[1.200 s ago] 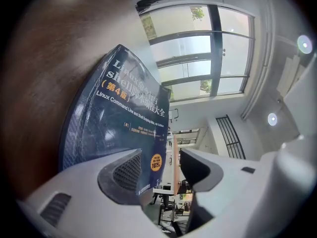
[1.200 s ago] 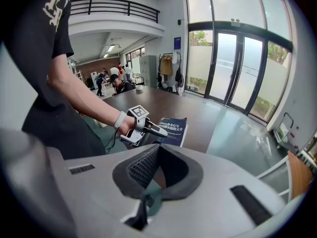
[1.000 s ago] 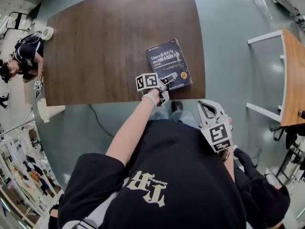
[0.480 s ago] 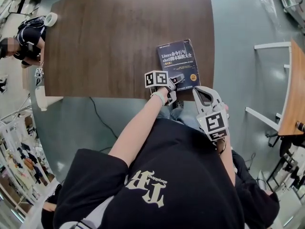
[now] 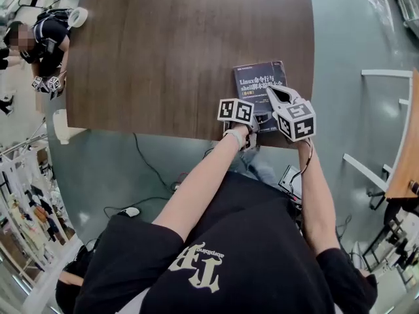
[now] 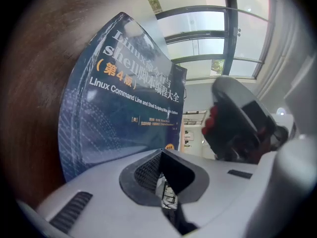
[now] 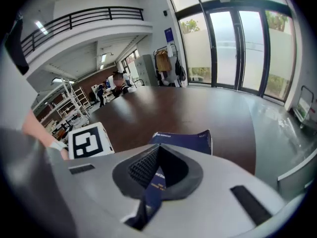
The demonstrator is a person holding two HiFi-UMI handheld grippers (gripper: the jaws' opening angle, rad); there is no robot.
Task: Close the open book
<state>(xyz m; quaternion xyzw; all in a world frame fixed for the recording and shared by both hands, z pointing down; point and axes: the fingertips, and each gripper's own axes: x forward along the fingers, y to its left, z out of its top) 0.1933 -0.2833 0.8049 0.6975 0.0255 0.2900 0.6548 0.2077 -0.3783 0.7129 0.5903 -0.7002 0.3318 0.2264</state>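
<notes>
Head view: brown wood-grain worktop (image 5: 163,57), rounded corners. Book (image 5: 258,87) lies closed, cover up, at near right edge. Long axis runs near-to-far, title top twd far side, slight tilt. Cover glossy dark blue, rectangular. Right hand-held gripper (image 7: 157,155), by the torso 1 s ago, now over book's near right, clamped on blue cover edge. Left hand-held gripper (image 6: 163,157) unchanged at near-left corner: jaws all but together, pale sliver in slit, unidentifiable. Grey plastic bodies, ribbed black pads (image 7: 141,169).

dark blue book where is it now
In the head view the dark blue book lies cover up at the near right corner of the brown wooden table, with the left gripper and right gripper at its near edge.
</notes>
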